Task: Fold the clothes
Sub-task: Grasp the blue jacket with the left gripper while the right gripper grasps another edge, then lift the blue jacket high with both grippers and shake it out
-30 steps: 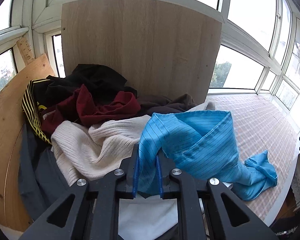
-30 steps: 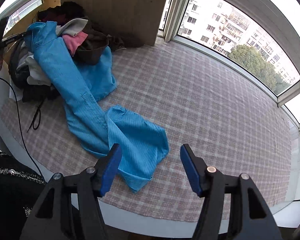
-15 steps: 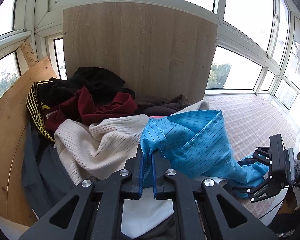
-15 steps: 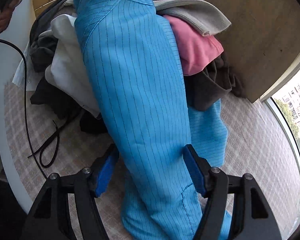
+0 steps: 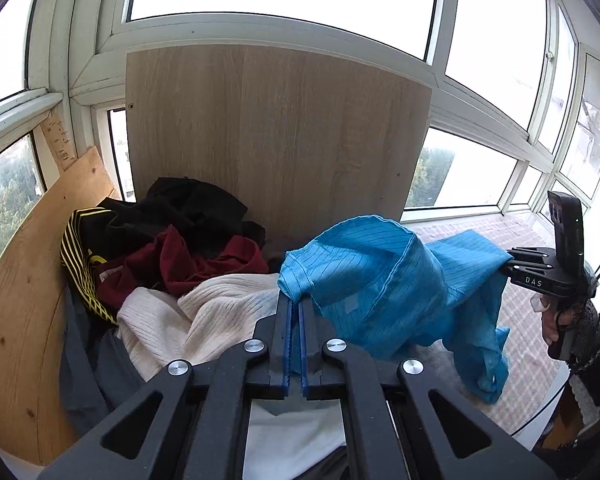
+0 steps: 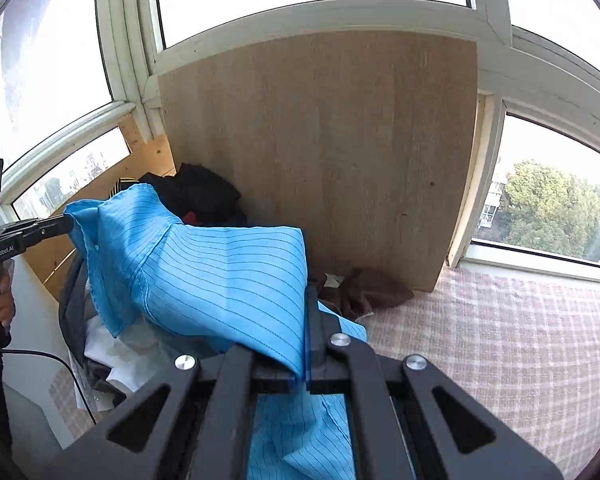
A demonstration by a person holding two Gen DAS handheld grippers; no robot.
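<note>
1. A checked pink-and-white cloth covering the desk [image 6: 520, 340] is seen in front of large windows, with an upright wooden board [image 5: 276, 136] behind a heap of unfolded clothes [image 5: 172, 272].
2. A blue pinstriped garment [image 5: 380, 280] is held stretched in the air between the two hand-held grippers, above the heap's edge, one end trailing down toward the desk.
3. A second ago the garment lay draped from the heap onto the desk; it has since been raised clear, so it is judged ready to be spread flat for folding.
4. The left hand-held gripper [image 5: 295, 312] is clamped narrowly on a hemmed edge of the garment.
5. The right hand-held gripper [image 6: 304, 320] has just been closing from a wide stance, and blue cloth is now pinched between its jaws.
6. Only the left view shows the cream ribbed sweater [image 5: 204, 320] and maroon garment [image 5: 204, 264]; only the right view shows a brown garment [image 6: 364, 288] at the board's foot.
</note>
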